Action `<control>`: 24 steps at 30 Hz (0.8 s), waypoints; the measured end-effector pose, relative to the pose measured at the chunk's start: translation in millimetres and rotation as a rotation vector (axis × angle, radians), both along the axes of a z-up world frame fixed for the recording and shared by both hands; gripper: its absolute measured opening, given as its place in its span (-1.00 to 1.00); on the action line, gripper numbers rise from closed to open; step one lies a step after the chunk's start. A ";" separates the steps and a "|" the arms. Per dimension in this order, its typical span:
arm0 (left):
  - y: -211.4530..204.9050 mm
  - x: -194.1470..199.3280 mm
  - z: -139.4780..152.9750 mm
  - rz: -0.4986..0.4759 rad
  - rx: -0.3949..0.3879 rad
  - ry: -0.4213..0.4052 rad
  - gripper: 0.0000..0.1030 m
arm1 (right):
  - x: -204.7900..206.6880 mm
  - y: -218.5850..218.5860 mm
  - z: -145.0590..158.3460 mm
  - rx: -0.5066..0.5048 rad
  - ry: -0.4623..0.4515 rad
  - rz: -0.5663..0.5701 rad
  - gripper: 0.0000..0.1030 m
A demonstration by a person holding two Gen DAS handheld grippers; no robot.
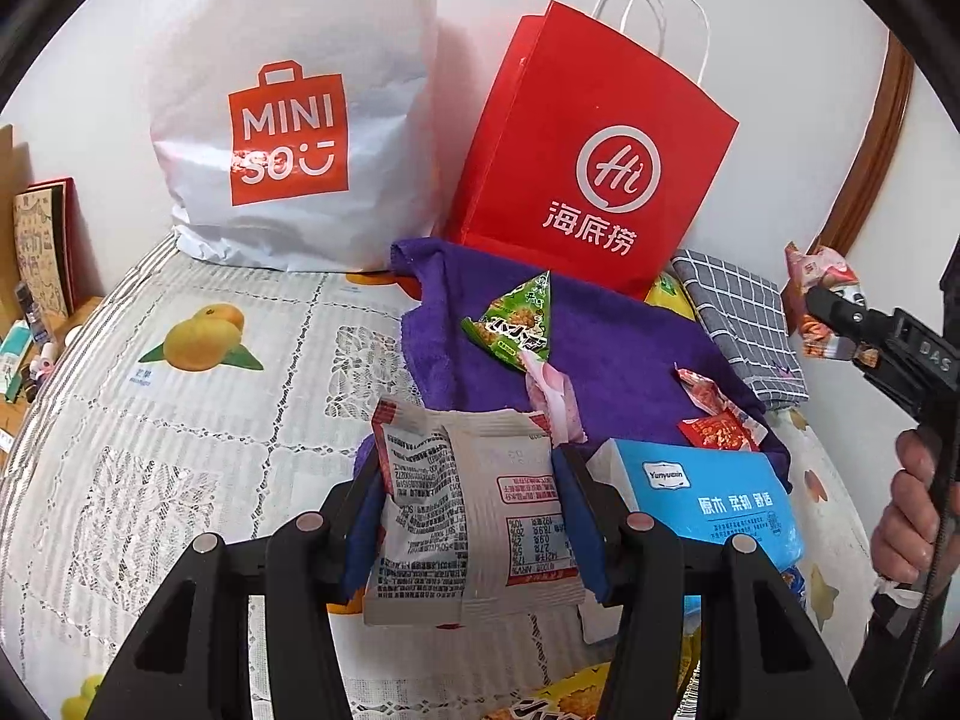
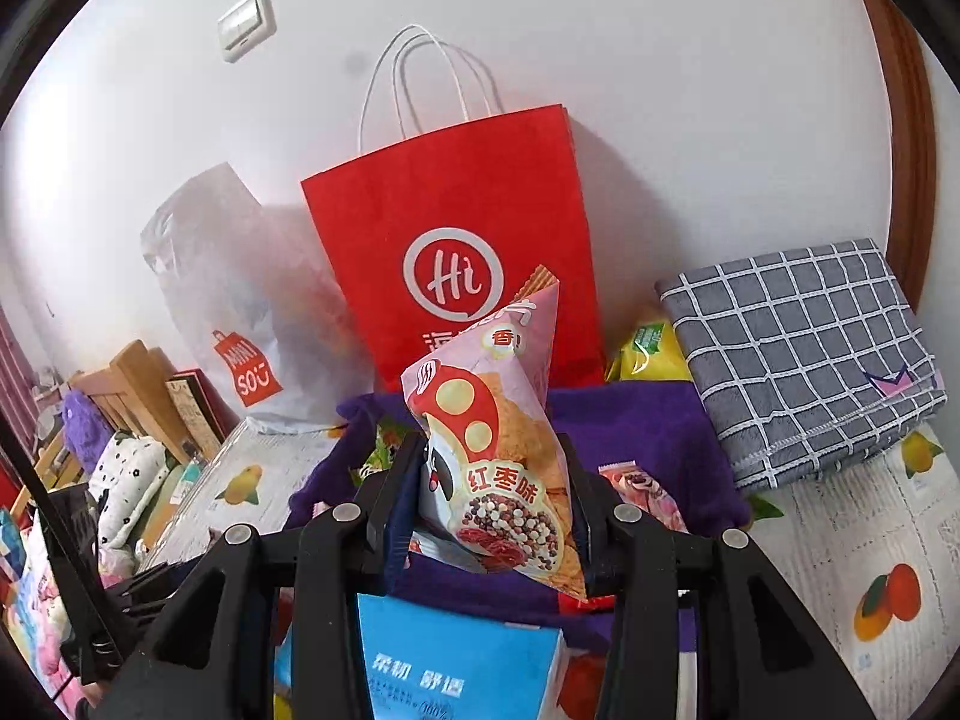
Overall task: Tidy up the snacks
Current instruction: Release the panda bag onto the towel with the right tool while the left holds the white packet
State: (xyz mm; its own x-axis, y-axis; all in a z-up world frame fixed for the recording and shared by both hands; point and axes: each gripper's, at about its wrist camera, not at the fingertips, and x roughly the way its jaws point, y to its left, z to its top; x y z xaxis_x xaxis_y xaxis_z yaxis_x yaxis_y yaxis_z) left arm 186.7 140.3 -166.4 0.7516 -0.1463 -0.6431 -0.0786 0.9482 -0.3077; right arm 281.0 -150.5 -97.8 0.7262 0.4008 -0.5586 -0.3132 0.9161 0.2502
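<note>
1. Left wrist view: the left gripper (image 1: 468, 510) has its fingers (image 1: 366, 480) clamped on a flat white foil snack packet printed with small red and black text (image 1: 468, 516). The packet fills the lower centre of the frame, its long axis running up the picture along the fingers. The red paper carrier bag with white rope handles (image 1: 588, 144) stands in the upper centre-right, leaning on the wall, well apart from this packet. Between them lies the purple towel (image 1: 612, 342), carrying a green triangular snack pouch (image 1: 516, 324) and small red sachets (image 1: 714, 420). A blue tissue pack (image 1: 708, 498) sits just beside the right finger. A white plastic shopping bag with an orange logo (image 1: 288, 120) stands upper left.

2. Same view, right edge: the right gripper (image 1: 828, 324) holds a pink pouch (image 1: 816, 282) aloft, nearer the red bag than the left one is.

3. Right wrist view: the right gripper (image 2: 489, 498) pinches a pink pyramid-shaped snack pouch with a red mushroom picture (image 2: 498, 432), tip pointing up. The red bag (image 2: 456, 240) rises directly behind and above it, its mouth in the upper centre. If that bag is the goal, the pouch likely needs lifting over the rim. A grey checked cloth (image 2: 798, 354) lies at right on the fruit-print worktop (image 2: 852, 540).
</note>
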 end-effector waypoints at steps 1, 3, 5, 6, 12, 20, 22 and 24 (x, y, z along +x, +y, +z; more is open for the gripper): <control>0.2 -0.2 -2.5 0.005 0.005 -0.001 -0.01 | 2.8 -1.7 -5.9 0.003 0.004 -0.004 -0.20; 0.4 2.3 -7.4 0.014 0.008 0.020 -0.01 | 11.1 -4.8 -21.2 -0.004 0.030 -0.018 -0.20; 2.7 5.3 -9.9 -0.002 -0.047 0.035 -0.01 | 18.6 -7.8 -33.9 -0.021 0.065 -0.032 -0.20; 3.2 5.3 -10.7 -0.007 -0.060 0.040 -0.01 | 22.3 -10.0 -41.6 -0.037 0.080 -0.048 -0.20; 0.4 6.0 -11.5 -0.009 -0.056 0.051 -0.01 | 34.6 -18.2 -64.2 -0.058 0.114 -0.085 -0.20; 2.5 4.0 -8.8 -0.014 -0.074 0.049 -0.01 | 51.6 -25.7 -99.7 0.034 0.267 -0.036 -0.19; 2.8 4.2 -8.9 -0.019 -0.079 0.051 -0.01 | 53.2 -27.3 -103.9 0.054 0.287 -0.031 -0.17; 1.2 4.4 -8.7 -0.023 -0.074 0.051 -0.01 | 52.9 -28.8 -103.3 0.070 0.292 -0.038 -0.17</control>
